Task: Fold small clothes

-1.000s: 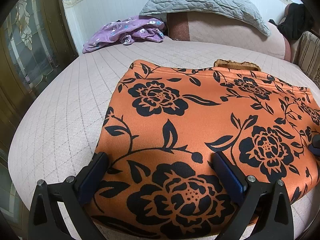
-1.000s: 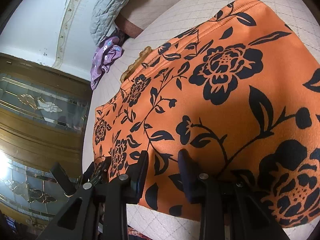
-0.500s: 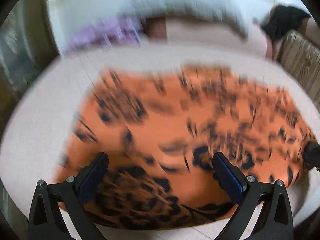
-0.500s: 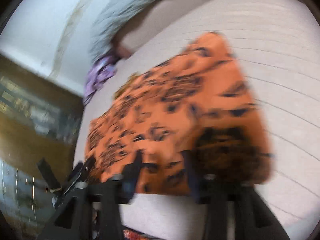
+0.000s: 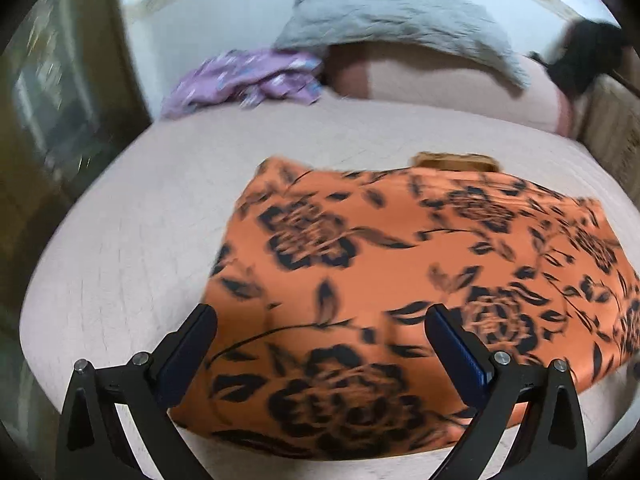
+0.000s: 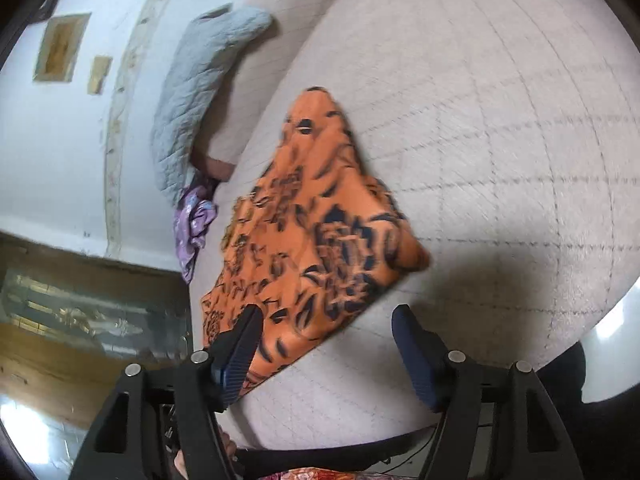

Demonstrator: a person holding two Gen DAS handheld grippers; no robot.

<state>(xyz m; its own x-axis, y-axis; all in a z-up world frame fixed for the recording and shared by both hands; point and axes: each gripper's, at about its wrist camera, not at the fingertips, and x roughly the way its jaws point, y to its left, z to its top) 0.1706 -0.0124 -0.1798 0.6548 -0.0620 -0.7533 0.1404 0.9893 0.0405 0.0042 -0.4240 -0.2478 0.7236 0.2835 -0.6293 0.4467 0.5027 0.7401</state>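
An orange garment with black flowers [image 5: 400, 288] lies folded flat on the quilted beige bed [image 5: 140, 208]. My left gripper [image 5: 320, 344] is open and empty, hovering just above the garment's near edge. In the right wrist view the same garment [image 6: 316, 240] lies left of centre. My right gripper [image 6: 326, 344] is open and empty, pulled back above the garment's near corner, its left finger [image 6: 236, 352] over the cloth's edge.
A purple floral garment [image 5: 248, 76] is crumpled at the far side of the bed. A grey quilted pillow [image 5: 396, 20] rests on the headboard cushion behind it. A dark wooden glass-panelled cabinet [image 5: 48, 92] stands at the left. A black item [image 5: 584, 56] hangs at far right.
My right gripper has opened wide and drawn back from the orange garment. My left gripper has lifted and pulled back a little. The garment stays flat on the bed.
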